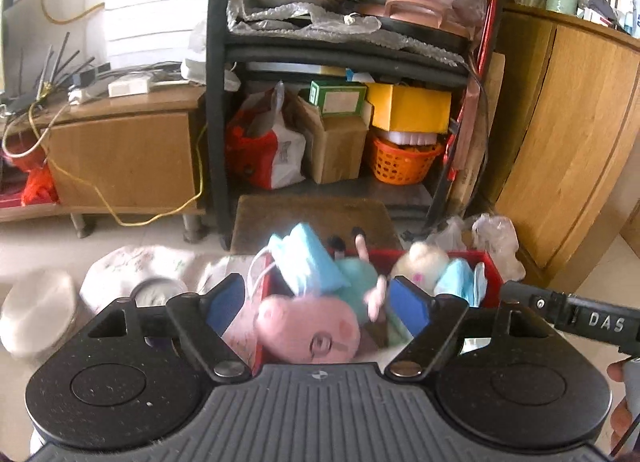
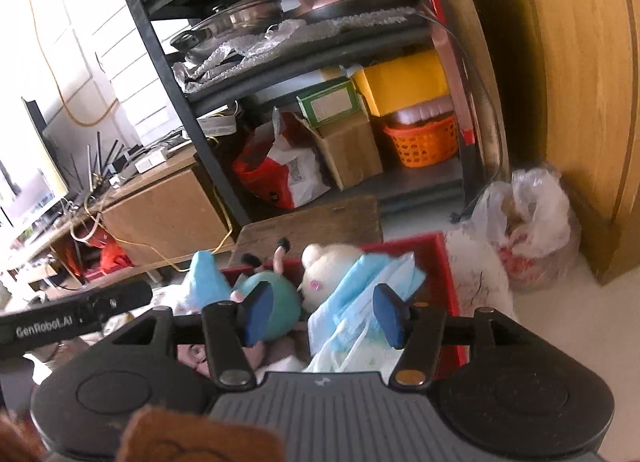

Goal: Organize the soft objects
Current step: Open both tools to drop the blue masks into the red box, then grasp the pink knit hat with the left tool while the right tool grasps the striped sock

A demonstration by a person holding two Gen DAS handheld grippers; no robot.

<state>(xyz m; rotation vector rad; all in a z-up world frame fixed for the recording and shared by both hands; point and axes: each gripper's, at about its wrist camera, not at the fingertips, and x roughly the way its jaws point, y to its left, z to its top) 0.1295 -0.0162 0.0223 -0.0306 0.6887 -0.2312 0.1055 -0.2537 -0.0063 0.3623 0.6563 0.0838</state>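
Below the cluttered black shelf (image 1: 218,102), the pink pig plush (image 1: 308,326) is lying in the red bin (image 2: 448,282), evidently sorted, both the left gripper (image 1: 320,302) and right gripper (image 2: 320,314) hovering open, gripping nothing.

— Daylight pours in from the upper left; the white wall (image 1: 156,2) is blown out in both views.

— Agreed. The floor (image 1: 612,274) glares pale, while the black shelf unit's (image 1: 218,102) lower tiers sit dimmer.

— Sharpness?

— The pink pig plush (image 1: 308,326) is smeared and soft in the left wrist view, and the light blue cloth (image 2: 360,286) is blurred in the right wrist view.

— Distortion?

— Strong fisheye: the wooden cabinet (image 2: 580,102) bows, and the corners fall to black.
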